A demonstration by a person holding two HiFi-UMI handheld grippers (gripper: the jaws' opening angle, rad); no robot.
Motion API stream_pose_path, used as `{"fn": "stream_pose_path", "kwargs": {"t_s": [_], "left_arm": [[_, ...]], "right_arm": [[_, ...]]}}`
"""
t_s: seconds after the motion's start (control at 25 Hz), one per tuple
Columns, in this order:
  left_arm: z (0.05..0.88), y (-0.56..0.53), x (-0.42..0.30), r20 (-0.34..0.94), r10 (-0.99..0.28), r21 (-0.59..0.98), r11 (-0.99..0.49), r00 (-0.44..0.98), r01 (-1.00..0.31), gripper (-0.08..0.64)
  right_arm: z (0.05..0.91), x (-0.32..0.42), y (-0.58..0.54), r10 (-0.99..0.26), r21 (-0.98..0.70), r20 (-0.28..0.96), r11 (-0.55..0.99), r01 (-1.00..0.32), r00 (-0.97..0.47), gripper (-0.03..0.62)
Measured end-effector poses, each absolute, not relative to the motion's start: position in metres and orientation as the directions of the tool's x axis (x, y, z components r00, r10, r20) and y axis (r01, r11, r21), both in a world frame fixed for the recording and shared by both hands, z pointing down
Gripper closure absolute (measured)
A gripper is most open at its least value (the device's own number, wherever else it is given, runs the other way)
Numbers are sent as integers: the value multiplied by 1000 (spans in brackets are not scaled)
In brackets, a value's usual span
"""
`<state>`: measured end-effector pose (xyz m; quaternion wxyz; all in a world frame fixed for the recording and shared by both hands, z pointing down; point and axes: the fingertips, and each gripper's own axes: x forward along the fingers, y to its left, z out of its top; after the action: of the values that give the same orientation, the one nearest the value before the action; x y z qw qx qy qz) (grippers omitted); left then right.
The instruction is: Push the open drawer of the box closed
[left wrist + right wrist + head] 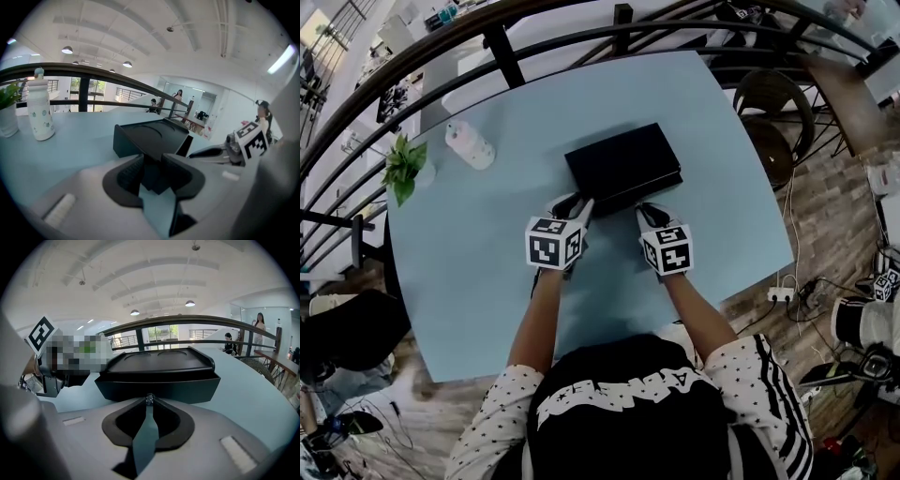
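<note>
A black box (623,164) lies in the middle of the light blue table (478,262). In the right gripper view its drawer front (159,386) juts a little from under the lid (157,363). My right gripper (149,401) is shut, its tips meeting at the drawer's small knob (149,399); in the head view the right gripper (649,214) is at the box's near side. My left gripper (574,206) is at the near left corner. In its own view the left gripper (153,163) has narrowed its fingers onto that corner of the box (145,136).
A white bottle (471,145) and a small potted plant (405,167) stand at the table's far left. A dark railing (502,42) curves behind the table. Round chairs (773,103) stand at the far right, and cables and a power strip (781,294) lie on the wood floor.
</note>
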<state>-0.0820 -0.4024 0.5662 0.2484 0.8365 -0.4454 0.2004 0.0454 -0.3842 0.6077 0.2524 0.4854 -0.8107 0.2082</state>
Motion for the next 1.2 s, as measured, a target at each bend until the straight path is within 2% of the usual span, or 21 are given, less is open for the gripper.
{"fn": "stream_pose_path", "kwargs": {"t_s": [1.2], "left_arm": [[564,-402,-83,557,-644,241,-479,524,-844,560]], "right_arm": [[606,36,-404,-678,-96,612,447,-889,-407,548]]}}
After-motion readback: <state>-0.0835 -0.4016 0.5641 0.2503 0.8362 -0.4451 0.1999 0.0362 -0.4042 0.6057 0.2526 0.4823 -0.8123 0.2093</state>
